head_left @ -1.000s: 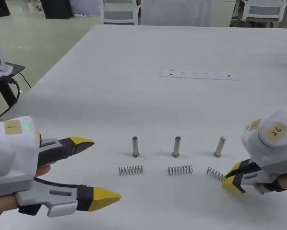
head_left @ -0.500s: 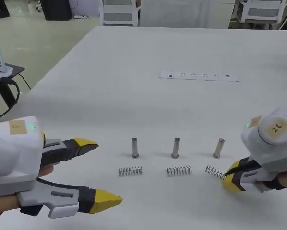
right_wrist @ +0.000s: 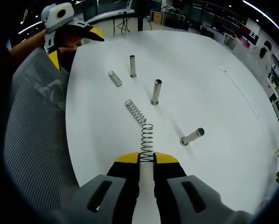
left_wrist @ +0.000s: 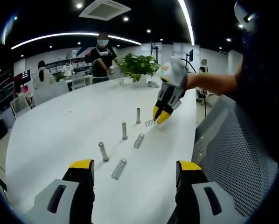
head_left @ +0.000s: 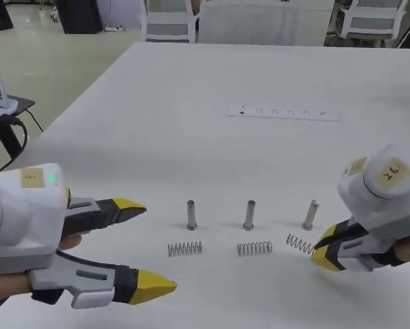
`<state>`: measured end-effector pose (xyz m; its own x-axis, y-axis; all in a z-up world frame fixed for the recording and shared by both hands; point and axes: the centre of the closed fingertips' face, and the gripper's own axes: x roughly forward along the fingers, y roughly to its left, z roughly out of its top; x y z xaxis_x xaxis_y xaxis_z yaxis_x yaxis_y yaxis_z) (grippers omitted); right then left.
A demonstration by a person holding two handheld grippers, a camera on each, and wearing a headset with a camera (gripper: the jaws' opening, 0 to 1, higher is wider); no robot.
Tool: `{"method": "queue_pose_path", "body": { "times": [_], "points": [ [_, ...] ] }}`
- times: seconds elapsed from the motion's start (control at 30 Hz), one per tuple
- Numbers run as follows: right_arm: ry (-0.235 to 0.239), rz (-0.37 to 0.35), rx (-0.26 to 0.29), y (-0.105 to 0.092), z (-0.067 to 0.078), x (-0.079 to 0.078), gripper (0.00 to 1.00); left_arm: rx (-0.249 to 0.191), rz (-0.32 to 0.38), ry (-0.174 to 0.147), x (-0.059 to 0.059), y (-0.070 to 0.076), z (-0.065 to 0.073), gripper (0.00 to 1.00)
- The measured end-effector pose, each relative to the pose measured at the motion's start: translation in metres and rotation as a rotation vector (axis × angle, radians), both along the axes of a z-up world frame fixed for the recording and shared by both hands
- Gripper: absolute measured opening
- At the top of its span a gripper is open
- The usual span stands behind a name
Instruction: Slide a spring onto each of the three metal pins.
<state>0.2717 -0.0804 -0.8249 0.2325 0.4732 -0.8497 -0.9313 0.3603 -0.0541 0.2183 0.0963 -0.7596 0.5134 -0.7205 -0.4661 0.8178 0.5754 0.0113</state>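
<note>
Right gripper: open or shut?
Shut. The right gripper has its yellow jaw tips closed on one end of a spring.

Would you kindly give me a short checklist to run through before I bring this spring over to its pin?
1. Grip: right gripper shut on the right spring: ok, the jaws clamp its near end.
2. Target: right pin upright and bare: ok.
3. Alignment: spring above that pin: not ok, it sits low beside the pin's base.
4. Path: left gripper out of the way: ok, open, well left of the pins.
5. Next parts: middle spring and left spring lying before their pins: ok.
6. Hold firm enough to lift: cannot tell.
</note>
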Motion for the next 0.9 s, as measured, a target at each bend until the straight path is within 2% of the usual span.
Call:
{"method": "queue_pose_path", "body": {
  "times": [0.5,0.9],
  "points": [
    [-0.009,0.092,0.006,0.031,0.018,-0.005,0.08,0.004,-0.071,0.011,0.008,-0.017,0.001,0.63],
    [-0.012,0.161,0.002,0.054,0.024,-0.012,0.08,0.015,-0.146,0.032,0.012,-0.036,-0.005,0.59]
  ]
}}
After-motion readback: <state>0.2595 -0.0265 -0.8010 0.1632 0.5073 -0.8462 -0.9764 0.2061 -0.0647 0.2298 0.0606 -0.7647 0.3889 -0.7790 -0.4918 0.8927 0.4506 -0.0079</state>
